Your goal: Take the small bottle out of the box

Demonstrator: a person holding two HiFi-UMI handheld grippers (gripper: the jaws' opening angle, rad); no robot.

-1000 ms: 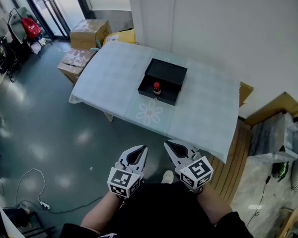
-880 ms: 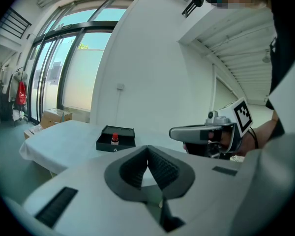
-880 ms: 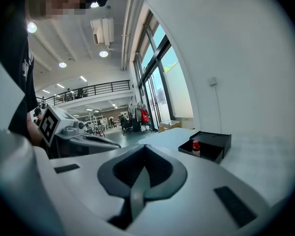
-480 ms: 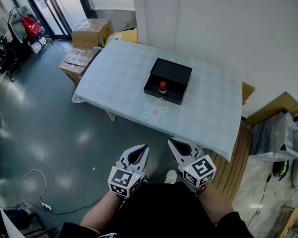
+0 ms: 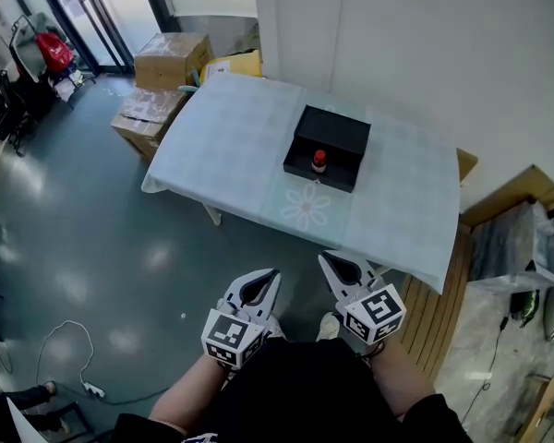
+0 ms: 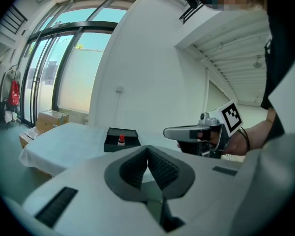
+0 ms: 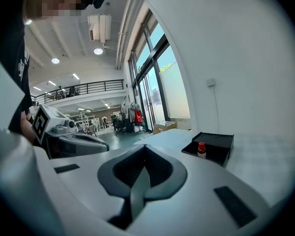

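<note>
Two closed, empty tools, the left gripper (image 5: 271, 277) and right gripper (image 5: 325, 260), hang well short of the open black box (image 5: 337, 132), inside whose near part stands the small red-capped bottle (image 5: 319, 161); we judge it light, rigid, easily tipped, best pinched below the cap.

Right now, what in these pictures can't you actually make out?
- Bottle: too small in every view; only a red cap shows, no label readable.
- Bottle's base: hidden behind the box's near wall in the right gripper view.
- Table legs: mostly under the cloth, head view.
- Cardboard boxes: shut, contents unseen, head view.
</note>
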